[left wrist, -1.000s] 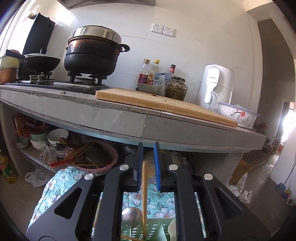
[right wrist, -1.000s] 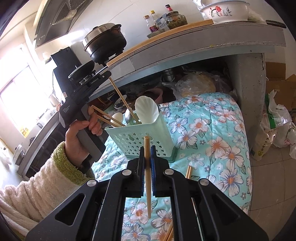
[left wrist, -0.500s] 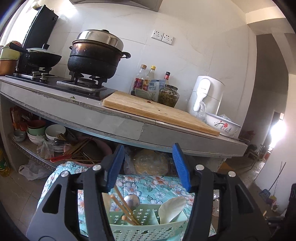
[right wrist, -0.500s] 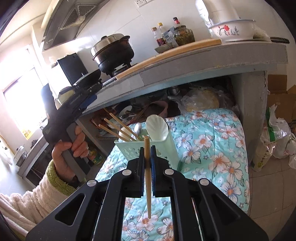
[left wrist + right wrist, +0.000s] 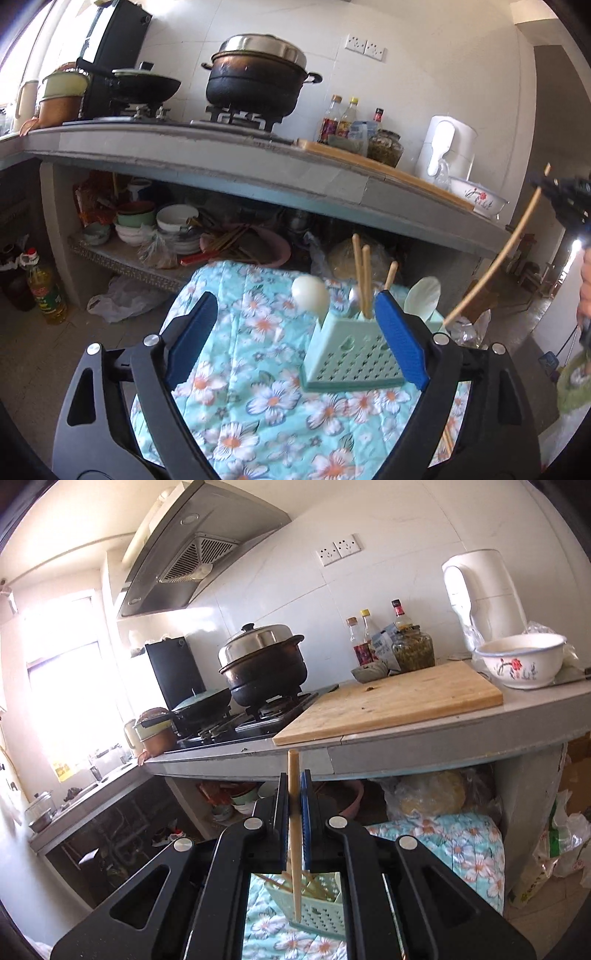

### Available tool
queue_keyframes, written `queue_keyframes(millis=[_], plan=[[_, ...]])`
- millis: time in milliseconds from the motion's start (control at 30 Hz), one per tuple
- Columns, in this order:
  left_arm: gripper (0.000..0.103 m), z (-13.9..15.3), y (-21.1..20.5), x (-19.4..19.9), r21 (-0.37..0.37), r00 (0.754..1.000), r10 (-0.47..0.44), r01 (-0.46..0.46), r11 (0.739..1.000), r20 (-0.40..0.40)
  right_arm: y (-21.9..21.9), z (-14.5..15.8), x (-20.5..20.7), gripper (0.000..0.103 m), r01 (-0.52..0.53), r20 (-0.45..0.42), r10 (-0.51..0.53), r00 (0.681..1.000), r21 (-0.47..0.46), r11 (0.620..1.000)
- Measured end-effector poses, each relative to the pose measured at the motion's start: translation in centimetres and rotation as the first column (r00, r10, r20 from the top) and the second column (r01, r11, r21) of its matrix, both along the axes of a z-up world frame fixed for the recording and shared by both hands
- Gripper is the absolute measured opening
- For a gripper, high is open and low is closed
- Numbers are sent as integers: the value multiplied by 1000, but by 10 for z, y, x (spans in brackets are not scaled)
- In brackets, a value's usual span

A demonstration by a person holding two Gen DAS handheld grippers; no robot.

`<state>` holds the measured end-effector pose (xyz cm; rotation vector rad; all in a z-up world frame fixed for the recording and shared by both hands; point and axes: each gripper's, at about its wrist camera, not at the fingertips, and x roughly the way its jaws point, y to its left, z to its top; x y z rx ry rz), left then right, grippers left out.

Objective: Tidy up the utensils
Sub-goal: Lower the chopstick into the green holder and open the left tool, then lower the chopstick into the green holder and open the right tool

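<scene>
- The left tongs (image 5: 295, 332) are standing wide and still spreading, with nothing between the blue pads (image 5: 400, 339); only the flowered cloth (image 5: 258, 406) is showing through the gap.
- The right tongs (image 5: 295, 794) are pinching one wooden chopstick (image 5: 294, 834) near its upper end, jaws nearly together, the stick hanging down toward the holder. In the left view the same chopstick (image 5: 495, 258) is slanting in from the right, its low tip just beside the holder's right edge and, as far as I can tell, not yet inside.
- The mint utensil holder (image 5: 354, 354) is sitting on the flowered cloth, already carrying three chopsticks (image 5: 364, 280), a white spoon (image 5: 310, 291), a pale shell-shaped scoop (image 5: 423, 293) and what looks like a metal spoon, mostly hidden.
- Judging by this, most of the sorting is done; the held chopstick is still waiting to go in. A thin wooden stick (image 5: 447, 441) seems to be lying on the cloth at the lower right, possibly another one left, though it is too small to be sure.
- Compared with a second ago, the left tongs were clamping a chopstick over the holder; now they are empty, wider, and pulled off to the holder's left.
- The right tongs are sitting higher than before, their view now looking across the bench (image 5: 424, 734) and its cutting board (image 5: 388, 701) instead of up at its underside.
</scene>
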<state>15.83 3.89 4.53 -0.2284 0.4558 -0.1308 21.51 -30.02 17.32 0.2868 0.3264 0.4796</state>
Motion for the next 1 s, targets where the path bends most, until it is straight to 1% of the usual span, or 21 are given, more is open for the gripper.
queue_keyframes(millis=[100,167,300,467,633,767,867,933,967,1000], plan=[[84,-29,10,-8,-12,997,10,-11,1000,-73,22,-1,25,6,11,11,-11,1000,-51,999],[84,-45,14,-12,-3,994,15,-15,1000,-109,35,-6,42,6,9,3,-9,1000,-87,996],[84,-64,17,-18,28,990,21,-18,999,-140,60,-24,66,6,15,-9,-17,1000,-178,984],[85,-70,13,-23,70,991,11,-2,998,-136,86,-52,84,6,6,-25,-14,1000,-303,953],[88,-73,11,-22,64,991,6,3,998,-137,105,-80,89,6,-30,-53,10,999,-405,914],[89,-76,8,-21,59,989,-5,14,998,-148,118,-99,87,6,-82,-102,38,994,-460,884],[90,-76,6,-21,59,989,-11,20,998,-151,122,-103,84,8,-105,-123,53,991,-465,879],[90,-76,5,-22,61,988,-14,23,998,-151,121,-102,80,19,-112,-128,59,990,-452,885],[90,-75,3,-22,62,988,-16,26,998,-153,119,-101,79,29,-115,-130,63,989,-442,890],[90,-75,2,-22,62,988,-18,28,998,-154,118,-100,76,36,-118,-130,68,989,-430,895]])
